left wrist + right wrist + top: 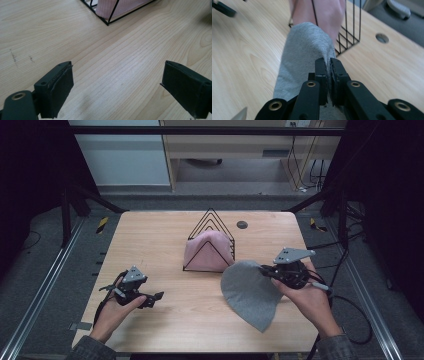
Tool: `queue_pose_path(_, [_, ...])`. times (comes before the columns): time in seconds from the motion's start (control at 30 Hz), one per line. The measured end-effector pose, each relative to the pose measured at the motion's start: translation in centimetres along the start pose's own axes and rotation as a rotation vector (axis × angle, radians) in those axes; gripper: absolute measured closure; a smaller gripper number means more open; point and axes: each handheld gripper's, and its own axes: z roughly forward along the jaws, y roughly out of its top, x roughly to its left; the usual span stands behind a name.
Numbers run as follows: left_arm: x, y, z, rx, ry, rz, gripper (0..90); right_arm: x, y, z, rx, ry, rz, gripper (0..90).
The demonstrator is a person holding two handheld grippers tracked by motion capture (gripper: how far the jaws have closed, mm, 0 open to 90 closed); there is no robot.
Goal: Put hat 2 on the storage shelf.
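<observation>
A soft, limp grey cloth point(250, 292) is being clamped at its edge by the right claw point(266, 270); the left claw point(157, 296) is being held apart over the worktop point(160, 245).

A lab recording bay — not a home

A bare wooden table point(150, 240) stands inside a dark metal frame point(200, 130), with floor rails point(45, 290) marked by hazard tape point(102, 224) — cables point(305, 165) trail over grey carpet, and plain cabinet furniture point(225, 145) lines the back wall.
</observation>
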Motion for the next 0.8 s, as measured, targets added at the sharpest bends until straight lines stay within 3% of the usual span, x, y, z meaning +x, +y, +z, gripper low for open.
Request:
queue_pose_path(0.1, [-0.2,0.0,-0.1,-0.009,-0.012,0.001,9.6,1.9,2.1,-0.5,-0.04,0.028,-0.047,85.9])
queue_pose_path(0.37, [-0.3,0.3,-0.4,-0.043,-0.036,0.002,9.7,4.6,6.0,-1.0,-0.084,0.069,-0.107,85.9])
queue_pose_path(0.8, [-0.5,0.5,-0.8,-0.08,-0.073,0.01,10.3,6.4,9.1,-0.7,-0.144,0.111,-0.138,86.0])
